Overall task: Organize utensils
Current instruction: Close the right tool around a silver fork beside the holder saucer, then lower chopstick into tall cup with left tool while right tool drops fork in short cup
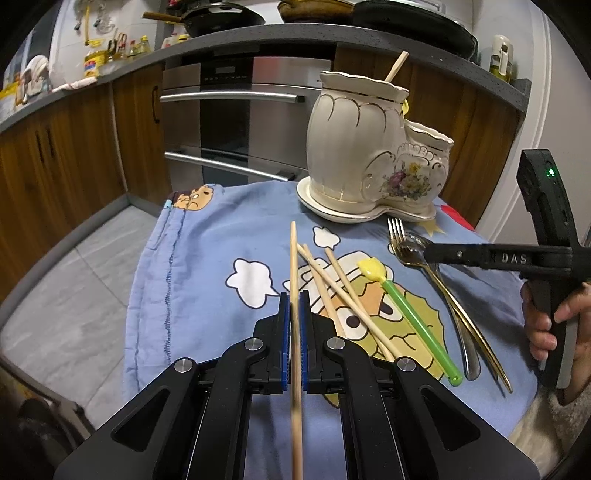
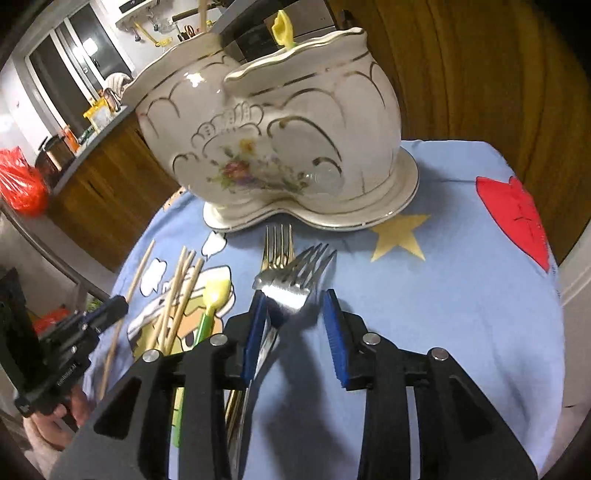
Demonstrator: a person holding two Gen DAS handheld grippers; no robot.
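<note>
My left gripper [image 1: 294,295] is shut on one wooden chopstick [image 1: 294,266] and holds it over the blue cartoon cloth [image 1: 207,266]. Three more chopsticks [image 1: 332,288] and a green-handled yellow spoon [image 1: 402,302] lie to its right. My right gripper [image 2: 295,306] is open, its blue pads either side of a silver fork [image 2: 295,284]; a gold fork [image 2: 277,247] lies beside it. The same gripper [image 1: 430,254] hovers over the cutlery in the left wrist view. A cream boot-shaped ceramic holder [image 1: 354,147] at the back holds a chopstick and a yellow spoon [image 2: 281,27].
The cloth covers a small round table [image 2: 480,295]. Wooden cabinets [image 1: 74,155] and a steel oven [image 1: 229,122] stand behind it. The grey floor [image 1: 74,295] lies to the left. A red bag [image 2: 20,181] sits far left in the right wrist view.
</note>
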